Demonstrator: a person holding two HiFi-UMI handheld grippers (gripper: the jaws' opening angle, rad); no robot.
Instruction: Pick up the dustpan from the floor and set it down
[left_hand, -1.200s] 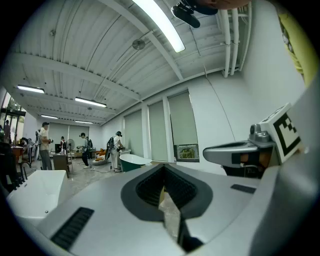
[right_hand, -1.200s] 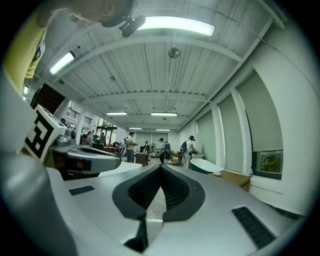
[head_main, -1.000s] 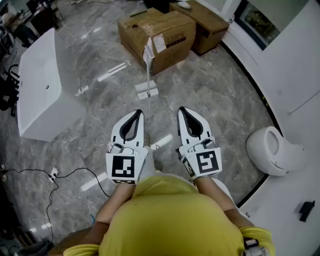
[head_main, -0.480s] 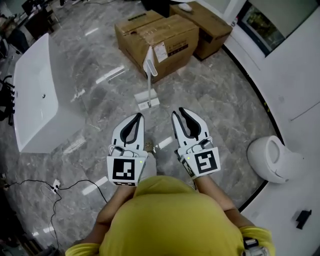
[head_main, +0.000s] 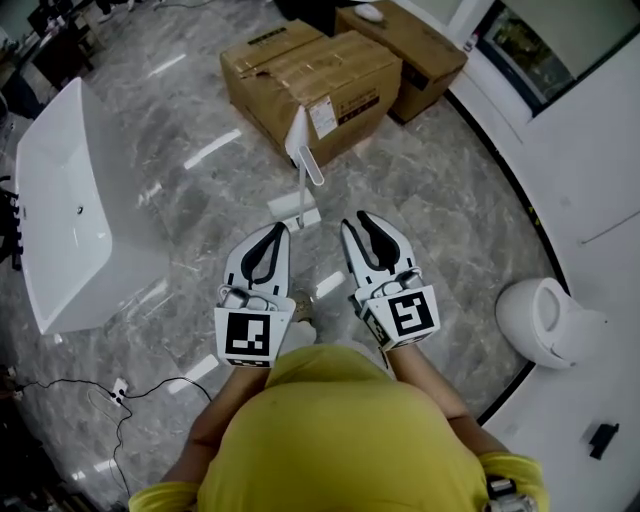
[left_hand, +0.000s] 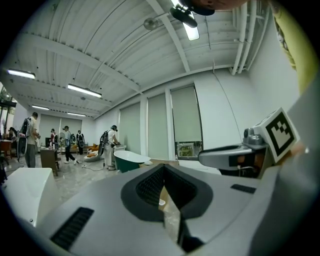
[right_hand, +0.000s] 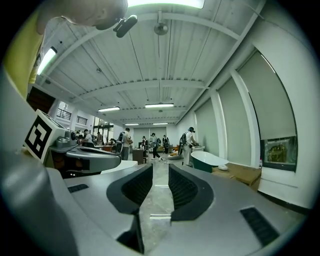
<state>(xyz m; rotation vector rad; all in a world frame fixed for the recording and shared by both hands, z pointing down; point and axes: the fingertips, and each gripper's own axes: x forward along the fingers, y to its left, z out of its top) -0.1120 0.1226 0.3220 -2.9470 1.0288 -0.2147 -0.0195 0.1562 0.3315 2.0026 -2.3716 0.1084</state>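
person in a yellow shirt (head_main: 330, 430) standing on a grey marbled floor (head_main: 440, 200), 1 two-jaw gripper in each hand, both held level and side by side in front of the body. left gripper (head_main: 277, 229): jaws closed tip to tip, nothing between them; the left gripper view (left_hand: 162, 168) shows the pads meeting at the tip, with only a narrow slit behind. right gripper (head_main: 357, 221): jaws parted and empty, having just been opening; the right gripper view (right_hand: 160, 170) shows bare floor through the gap. dustpan (head_main: 294, 210): white, long-handled, standing upright on the floor just ahead of the 2 grippers, slightly nearer the left one, untouched by either. its handle rises toward the nearer of 2 cardboard boxes (head_main: 310, 80); whether it leans on the box cannot be told. left of the person, a white bathtub (head_main: 60, 200); at right, by the wall, a white toilet (head_main: 545, 320); lower left, a black cable (head_main: 150, 385) lies on the floor.
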